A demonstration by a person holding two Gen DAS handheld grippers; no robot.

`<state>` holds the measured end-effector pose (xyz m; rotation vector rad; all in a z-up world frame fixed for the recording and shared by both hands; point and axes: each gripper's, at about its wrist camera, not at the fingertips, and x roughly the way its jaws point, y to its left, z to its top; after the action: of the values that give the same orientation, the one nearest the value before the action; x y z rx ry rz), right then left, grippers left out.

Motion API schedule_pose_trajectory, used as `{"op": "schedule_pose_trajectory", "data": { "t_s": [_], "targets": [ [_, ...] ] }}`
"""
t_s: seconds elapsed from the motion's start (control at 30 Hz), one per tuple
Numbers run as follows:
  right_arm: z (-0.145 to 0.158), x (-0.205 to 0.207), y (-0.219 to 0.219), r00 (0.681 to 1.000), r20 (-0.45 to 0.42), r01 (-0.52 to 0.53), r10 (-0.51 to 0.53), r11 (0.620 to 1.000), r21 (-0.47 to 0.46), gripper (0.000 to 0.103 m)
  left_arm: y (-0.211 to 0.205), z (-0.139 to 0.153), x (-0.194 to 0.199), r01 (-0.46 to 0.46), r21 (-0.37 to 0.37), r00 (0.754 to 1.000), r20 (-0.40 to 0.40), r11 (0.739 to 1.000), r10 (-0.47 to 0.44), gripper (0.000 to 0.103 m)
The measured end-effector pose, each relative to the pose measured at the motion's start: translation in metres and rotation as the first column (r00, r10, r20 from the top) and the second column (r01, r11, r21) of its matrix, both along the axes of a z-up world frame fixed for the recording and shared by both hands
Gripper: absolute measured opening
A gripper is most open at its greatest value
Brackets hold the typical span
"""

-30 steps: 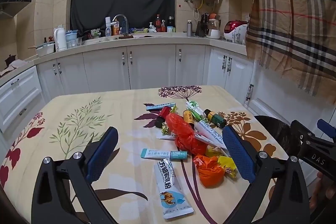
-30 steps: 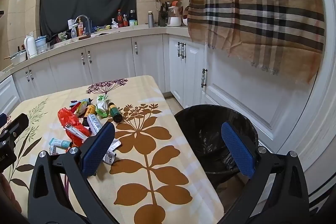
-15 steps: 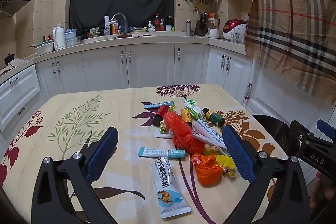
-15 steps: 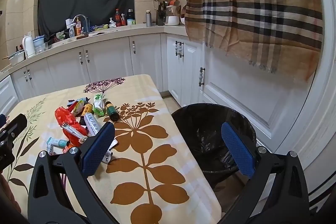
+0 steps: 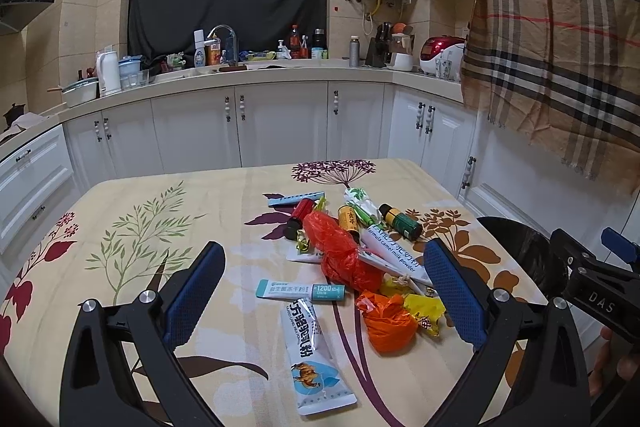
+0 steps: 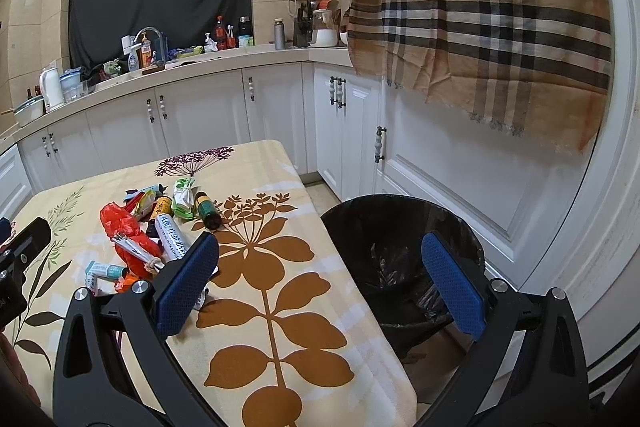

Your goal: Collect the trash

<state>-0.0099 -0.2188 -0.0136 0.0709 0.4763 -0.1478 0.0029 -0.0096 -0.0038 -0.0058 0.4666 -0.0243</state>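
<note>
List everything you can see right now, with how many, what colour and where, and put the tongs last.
table: 1, cream floral cloth, centre
red plastic bag: 1, red, middle of the trash pile
orange bag: 1, orange, near edge of the pile
yellow wrapper: 1, yellow, beside the orange bag
camel sachet: 1, white and blue, nearest the left tongs
teal sachet: 1, teal and white, left of the pile
green bottle: 1, dark green, lying at the pile's right
trash bin: 1, black liner, on the floor beside the table
plaid cloth: 1, tan check, hanging over the cabinets
left tongs: open, above the pile
right tongs: open, over the table edge and the bin
</note>
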Motion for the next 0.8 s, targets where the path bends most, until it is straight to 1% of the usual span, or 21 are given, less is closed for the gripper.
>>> {"op": "schedule_pose_trajectory", "data": {
  "t_s": [0.8],
  "targets": [
    [0.0018, 0.0002, -0.0082, 1.000, -0.003, 0.008, -0.008, 1.000, 0.007, 0.099, -0.0062, 0.0025, 0.0006, 0.011, 0.002, 1.000, 0.003, 1.000, -0.011, 0.097]
  ]
}}
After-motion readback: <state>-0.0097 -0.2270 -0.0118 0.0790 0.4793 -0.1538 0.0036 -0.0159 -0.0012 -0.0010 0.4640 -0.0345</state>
